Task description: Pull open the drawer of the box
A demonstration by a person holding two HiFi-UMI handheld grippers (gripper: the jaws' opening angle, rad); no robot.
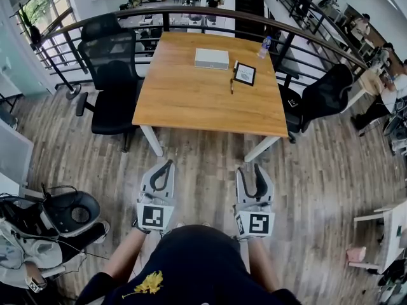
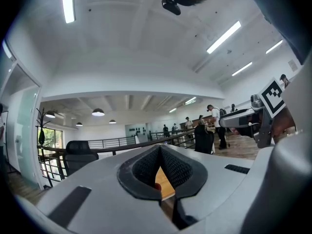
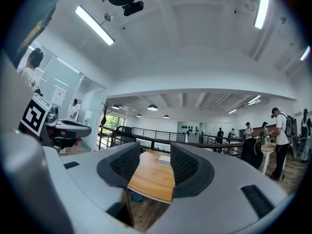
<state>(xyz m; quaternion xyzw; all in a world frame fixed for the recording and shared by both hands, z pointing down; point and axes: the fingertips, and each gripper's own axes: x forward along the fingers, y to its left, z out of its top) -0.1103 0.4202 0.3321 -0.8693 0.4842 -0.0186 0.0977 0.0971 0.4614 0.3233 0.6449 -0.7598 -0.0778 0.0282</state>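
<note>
The white box (image 1: 211,58) lies flat on the far half of the wooden table (image 1: 191,100); I cannot make out its drawer from here. Both grippers hang over the floor in front of the table's near edge, well short of the box. My left gripper (image 1: 168,164) has its jaw tips touching with nothing between them, as the left gripper view (image 2: 160,149) confirms. On the other side, my right gripper (image 1: 252,169) stands open and empty. In the right gripper view, the box (image 3: 165,160) shows far off between those jaws (image 3: 155,152).
A black-framed tablet (image 1: 245,74), a pen (image 1: 231,86) and a bottle (image 1: 264,47) share the table. Black office chairs stand at its left (image 1: 113,75) and right (image 1: 324,97). A curved railing (image 1: 254,18) runs behind. Equipment (image 1: 63,218) sits on the floor at lower left.
</note>
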